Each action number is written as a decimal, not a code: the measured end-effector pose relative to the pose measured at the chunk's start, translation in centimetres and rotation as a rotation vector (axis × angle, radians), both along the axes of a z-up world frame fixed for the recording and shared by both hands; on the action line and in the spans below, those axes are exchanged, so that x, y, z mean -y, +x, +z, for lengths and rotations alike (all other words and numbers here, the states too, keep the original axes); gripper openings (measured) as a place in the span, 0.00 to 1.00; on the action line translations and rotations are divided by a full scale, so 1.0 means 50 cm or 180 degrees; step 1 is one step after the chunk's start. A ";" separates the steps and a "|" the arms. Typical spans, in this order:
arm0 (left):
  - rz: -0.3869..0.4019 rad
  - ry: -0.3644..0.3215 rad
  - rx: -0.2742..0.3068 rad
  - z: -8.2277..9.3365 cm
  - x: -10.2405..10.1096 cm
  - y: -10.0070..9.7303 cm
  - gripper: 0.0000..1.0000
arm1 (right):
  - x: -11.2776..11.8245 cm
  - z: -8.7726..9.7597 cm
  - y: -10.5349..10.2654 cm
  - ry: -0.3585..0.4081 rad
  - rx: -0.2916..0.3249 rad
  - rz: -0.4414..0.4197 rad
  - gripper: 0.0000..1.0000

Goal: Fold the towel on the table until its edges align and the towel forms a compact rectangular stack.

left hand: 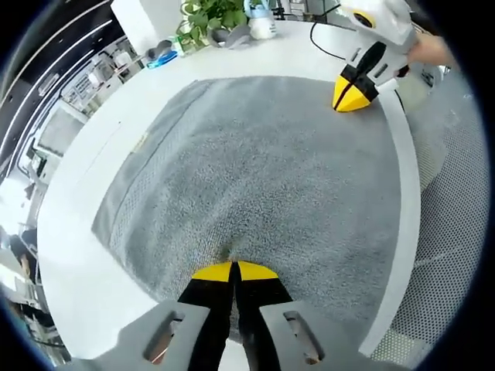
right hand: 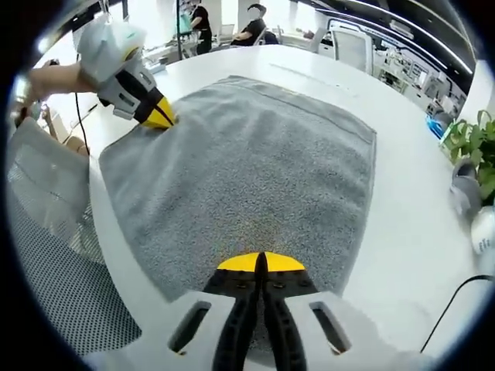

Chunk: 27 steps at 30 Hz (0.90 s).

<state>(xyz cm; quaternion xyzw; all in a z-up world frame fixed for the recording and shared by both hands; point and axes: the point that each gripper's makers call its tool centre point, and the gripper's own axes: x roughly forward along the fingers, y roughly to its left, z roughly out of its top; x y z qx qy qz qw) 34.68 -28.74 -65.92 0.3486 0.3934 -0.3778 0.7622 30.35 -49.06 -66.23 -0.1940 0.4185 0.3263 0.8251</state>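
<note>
On the round white table [left hand: 93,301], the flat grey terry towel [left hand: 263,185] lay spread; left gripper [left hand: 233,270] and right gripper [right hand: 260,263] each pinched a near-edge corner. Uneven lifting could misalign the fold.

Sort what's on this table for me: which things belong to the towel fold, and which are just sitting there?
Part of the job:
- grey towel, spread flat
- left gripper, shut on the towel's near edge
- right gripper, shut on the towel's edge
- white table

Just lying about:
- potted plant
- black cable
- white cup
</note>
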 end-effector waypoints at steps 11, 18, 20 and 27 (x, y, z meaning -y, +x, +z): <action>-0.0067 0.0037 -0.0047 -0.001 -0.003 0.009 0.01 | -0.005 -0.001 -0.023 -0.0023 -0.0026 0.0082 0.00; -0.0034 0.0057 0.0004 0.000 -0.006 0.019 0.01 | -0.008 0.000 -0.028 -0.0059 -0.0005 0.0148 0.00; -0.0004 0.0043 0.0044 0.001 -0.008 0.022 0.01 | -0.008 -0.001 -0.028 -0.0059 0.0031 0.0163 0.00; 0.0116 -0.0128 0.0240 0.003 -0.014 0.019 0.01 | -0.008 0.001 -0.027 -0.0004 0.0047 0.0193 0.00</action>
